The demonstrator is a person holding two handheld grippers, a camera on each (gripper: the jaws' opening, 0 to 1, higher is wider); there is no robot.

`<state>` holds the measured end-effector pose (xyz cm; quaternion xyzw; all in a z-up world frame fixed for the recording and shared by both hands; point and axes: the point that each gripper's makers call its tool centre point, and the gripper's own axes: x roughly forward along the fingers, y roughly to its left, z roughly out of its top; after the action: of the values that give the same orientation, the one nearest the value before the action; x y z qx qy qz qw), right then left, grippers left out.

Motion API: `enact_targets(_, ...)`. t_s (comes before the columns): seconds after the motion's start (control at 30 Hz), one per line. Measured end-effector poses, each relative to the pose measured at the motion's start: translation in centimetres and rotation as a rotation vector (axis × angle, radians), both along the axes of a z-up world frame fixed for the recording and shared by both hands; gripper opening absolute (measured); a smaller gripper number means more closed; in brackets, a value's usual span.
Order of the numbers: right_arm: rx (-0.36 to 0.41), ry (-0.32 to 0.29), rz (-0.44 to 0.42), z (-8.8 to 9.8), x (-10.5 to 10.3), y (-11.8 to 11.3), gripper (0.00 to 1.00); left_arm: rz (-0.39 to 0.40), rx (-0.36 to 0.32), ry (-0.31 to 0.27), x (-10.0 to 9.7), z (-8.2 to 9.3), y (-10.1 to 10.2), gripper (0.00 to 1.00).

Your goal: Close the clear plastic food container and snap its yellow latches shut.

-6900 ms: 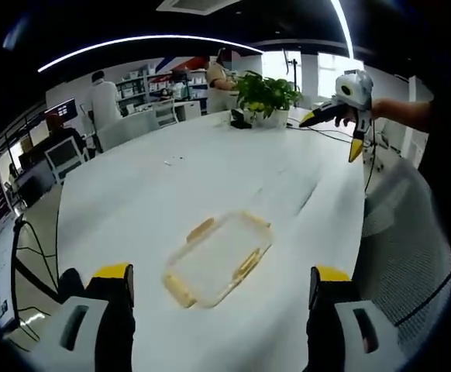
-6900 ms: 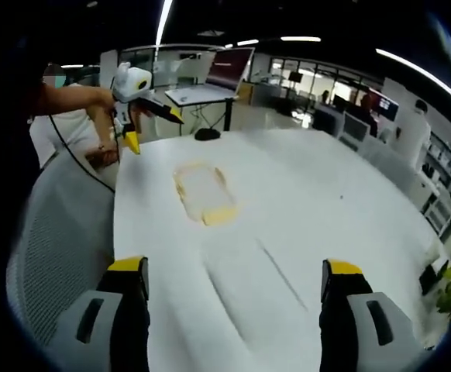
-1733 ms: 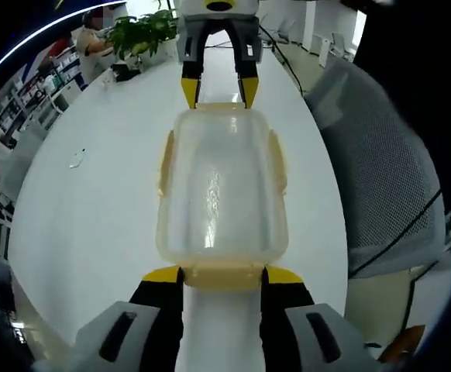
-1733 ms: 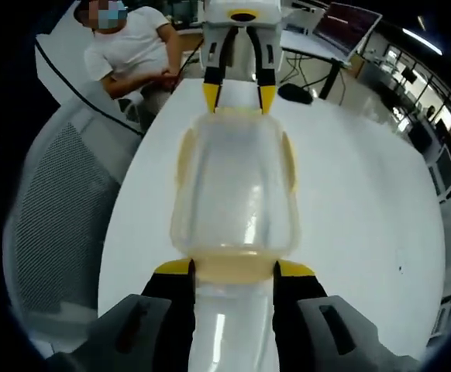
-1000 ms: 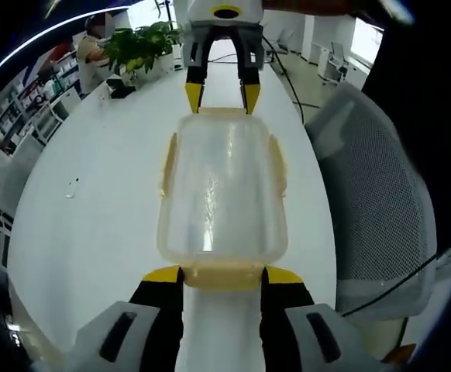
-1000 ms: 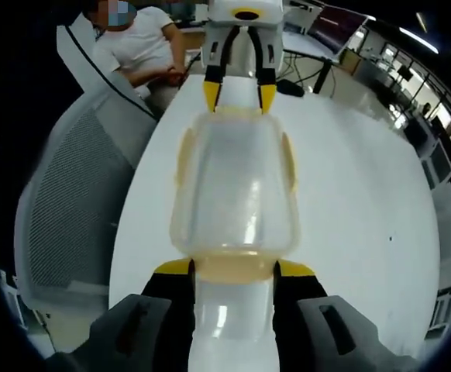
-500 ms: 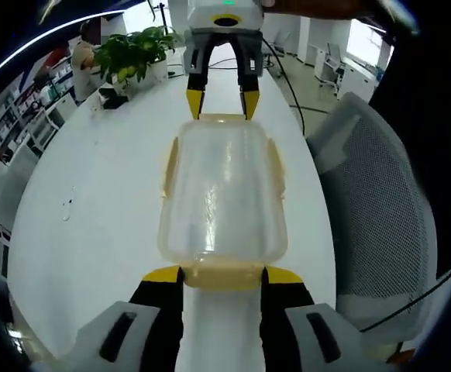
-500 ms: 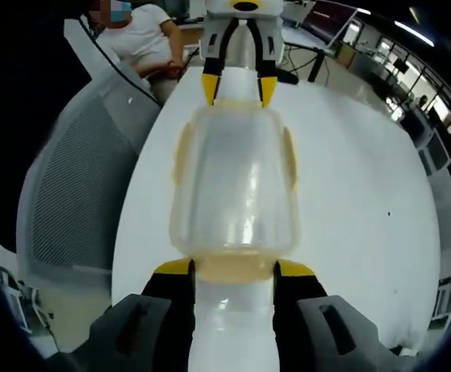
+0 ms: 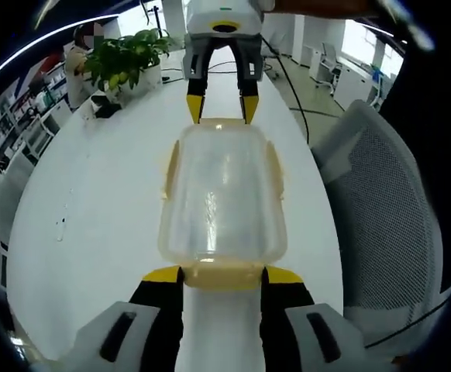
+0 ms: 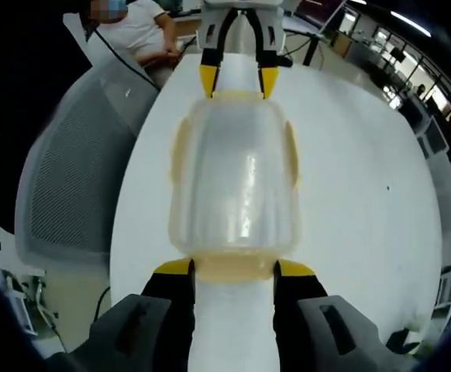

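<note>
Clear food container (image 9: 222, 198) btwn both grippers: left gripper (image 9: 222, 273) clamps near-end yellow latch (image 9: 222, 273), right gripper (image 10: 234, 267) clamps opposite latch.

Left gripper (image 9: 222, 277): yellow-tipped jaws at 6 o'clock in the left gripper view, narrowly parted, each tip against a latch end. Right gripper (image 10: 233, 270): same pose in the right gripper view. Each appears opposite the other at 12 o'clock, jaws pointing inward.
</note>
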<state>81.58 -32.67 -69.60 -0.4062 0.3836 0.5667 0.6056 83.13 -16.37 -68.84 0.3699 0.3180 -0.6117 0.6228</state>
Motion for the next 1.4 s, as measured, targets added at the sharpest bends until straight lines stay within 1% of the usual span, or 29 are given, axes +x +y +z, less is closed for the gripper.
enact_targets(0.53,-0.052,0.019,-0.009,-1.6,0.7,-2.9,0.36,-0.008,-0.018,0.019,0.8,-1.5,-3.0,0.32)
enact_targets(0.73,-0.072,0.024,-0.014,-2.1,0.7,-3.6,0.37,-0.016,-0.009,0.022,1.0,-2.3,-3.8,0.32)
enact_targets(0.93,-0.082,0.027,-0.031,-2.8,1.0,-4.2,0.37,-0.025,0.003,0.023,1.4,-3.1,-4.2,0.32)
enact_targets(1.13,-0.085,0.032,-0.041,-3.4,0.8,-4.4,0.37,-0.037,0.020,0.034,1.4,-3.8,-4.4,0.33)
enact_targets(1.23,-0.084,0.024,-0.038,-3.4,1.0,-4.4,0.37,-0.039,0.022,0.036,1.4,-3.9,-4.3,0.33)
enact_targets(1.4,-0.096,0.031,-0.040,-3.7,1.1,-4.5,0.37,-0.041,0.014,0.035,1.5,-3.9,-4.4,0.33)
